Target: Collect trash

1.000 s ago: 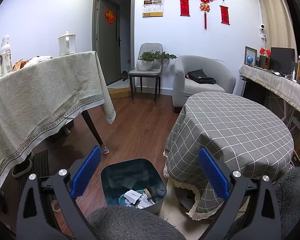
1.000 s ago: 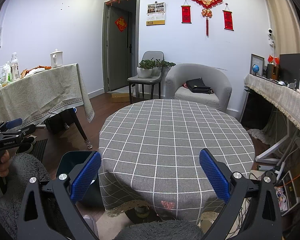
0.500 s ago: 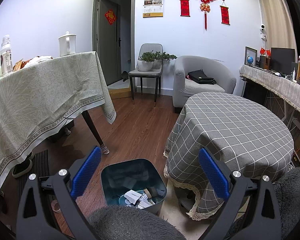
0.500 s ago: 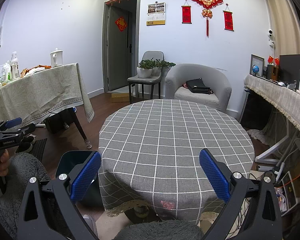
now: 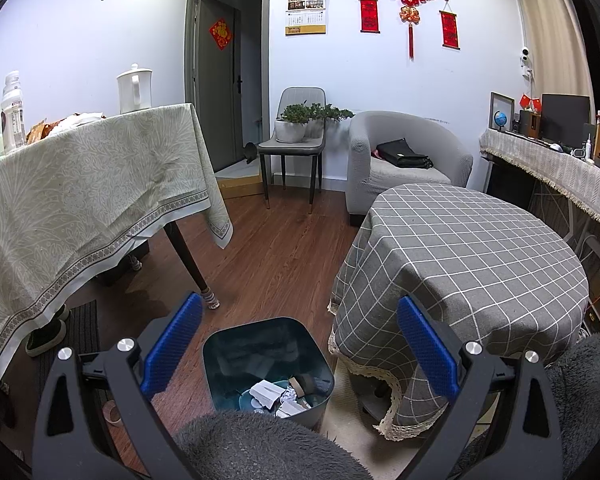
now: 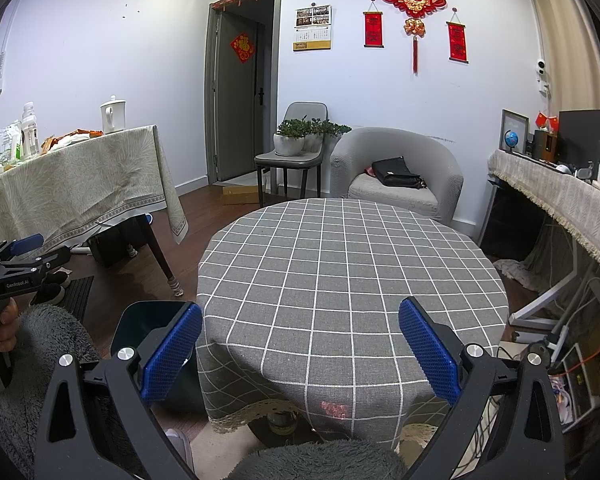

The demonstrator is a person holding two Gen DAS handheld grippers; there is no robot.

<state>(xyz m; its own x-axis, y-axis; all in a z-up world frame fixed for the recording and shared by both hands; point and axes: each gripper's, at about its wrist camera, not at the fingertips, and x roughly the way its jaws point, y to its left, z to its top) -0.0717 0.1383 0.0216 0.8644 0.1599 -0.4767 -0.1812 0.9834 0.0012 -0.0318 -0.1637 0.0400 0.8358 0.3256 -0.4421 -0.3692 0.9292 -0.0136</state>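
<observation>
Nothing has shifted since the earlier frames: both views match them, and neither pair of tongs has moved.

Nearest, the left tongs (image 5: pixel 298 354) hang spread wide and empty, pointing down over the trash bin (image 5: pixel 268 364). The bin stands on the floor directly ahead of and below them, between the blue pads, with crumpled paper and wrappers (image 5: pixel 278 394) lying in its bottom. The right tongs (image 6: pixel 300 354) are likewise spread with nothing between them, aimed level across the round surface (image 6: pixel 352 280) with its grey checked cloth. Of the two, the left is plainly nearer the bin; from the right wrist view only a dark corner of it shows, low and to the left, just beside the cloth's hem.

No loose trash shows on the round surface, so the collecting here looks finished or close to it, judging by what already lies in the bin. If more remains, it would likely be on the long surface (image 5: pixel 80 200) to the left, where a bottle (image 5: pixel 14 112), packets and a white kettle (image 5: pixel 135 89) stand; that lies nearer the left hand too.

Farther off, across the wooden floor (image 5: pixel 272 256), stand a chair carrying potted plants (image 5: pixel 300 126), an armchair (image 5: pixel 408 160) with a black bag on it, a dark doorway, and red hangings on the back wall.
</observation>
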